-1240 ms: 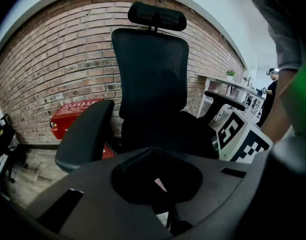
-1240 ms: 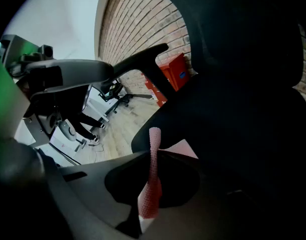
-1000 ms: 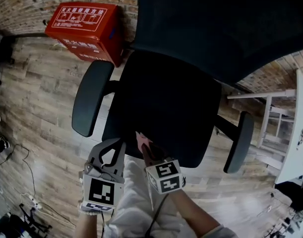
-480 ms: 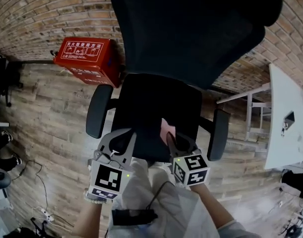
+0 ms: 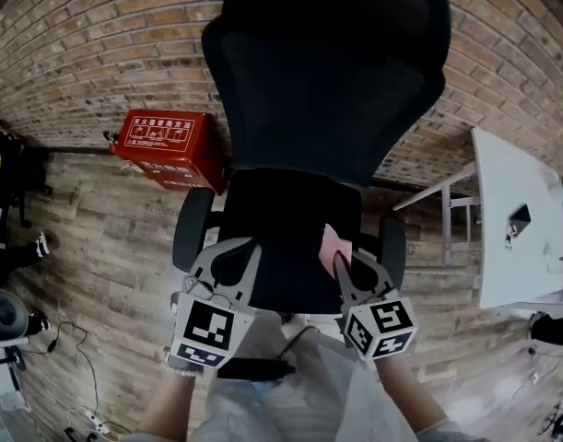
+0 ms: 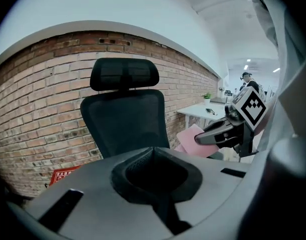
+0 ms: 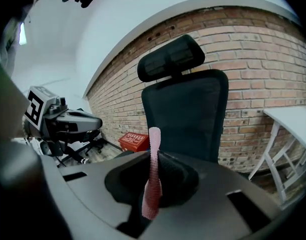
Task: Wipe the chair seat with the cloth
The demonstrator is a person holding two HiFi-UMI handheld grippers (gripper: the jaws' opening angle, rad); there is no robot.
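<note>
**Right gripper**: jaws pressed together on the cloth. The right gripper view shows the pink cloth pinched edge-on, a narrow strip standing up out of the jaw line.

**Left gripper**: jaws pressed together with nothing between them, as its own view confirms. It sits level with the right gripper, over the seat's front left.

**Seat**: black, directly ahead of both grippers and below them, with the backrest rising at its far side. Neither gripper view shows the seat surface.

**Cloth position:** over the seat's front right corner, just inside the right armrest. Whether it touches the seat cannot be told. It looks to be held off the surface.

**Governing relation:** the unwiped seat lies forward, down and to the left of the cloth. The cloth's long axis runs up from the jaws, so only its edge faces the seat.

**Assessment:** the right gripper is the working hand. The next move likely calls for lowering and tipping it so the cloth's broad face meets the seat. Wiping does not appear to have begun.
</note>
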